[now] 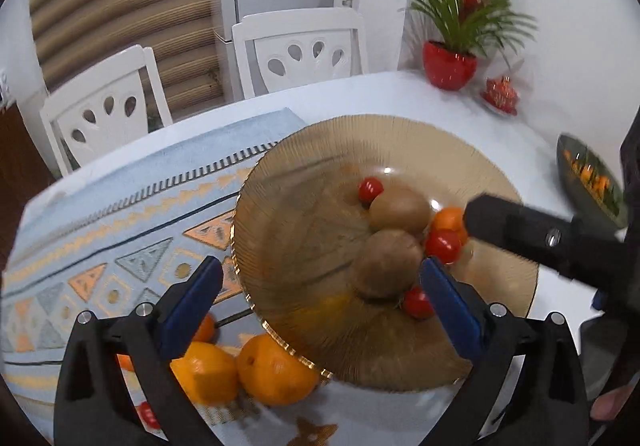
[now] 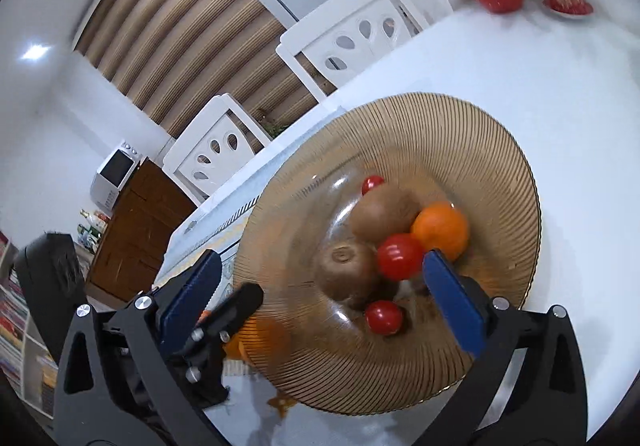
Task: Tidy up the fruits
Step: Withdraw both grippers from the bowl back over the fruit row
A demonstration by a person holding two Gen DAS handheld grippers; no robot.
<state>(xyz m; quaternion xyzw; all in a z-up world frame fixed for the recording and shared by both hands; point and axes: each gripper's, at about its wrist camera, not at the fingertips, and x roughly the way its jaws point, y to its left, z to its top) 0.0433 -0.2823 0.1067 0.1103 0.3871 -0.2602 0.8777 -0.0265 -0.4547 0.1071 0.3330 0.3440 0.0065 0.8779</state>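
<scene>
Holding two brown kiwis (image 1: 394,234), cherry tomatoes, one orange, ribbed amber glass plate (image 1: 304,174), both tools spread apart, empty.

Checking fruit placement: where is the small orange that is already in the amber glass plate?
In the right wrist view, the small orange sits right of the plate's centre, against the far kiwi and a cherry tomato.

A white table (image 1: 400,94) carries a patterned blue runner (image 1: 100,246) and an amber ribbed glass plate (image 1: 460,142) that overlaps the runner's edge. Two oranges (image 1: 276,370) lie on the runner just beside the plate's near rim. At the far side stand a red plant pot (image 1: 450,64) and a small red dish (image 1: 500,94).
</scene>
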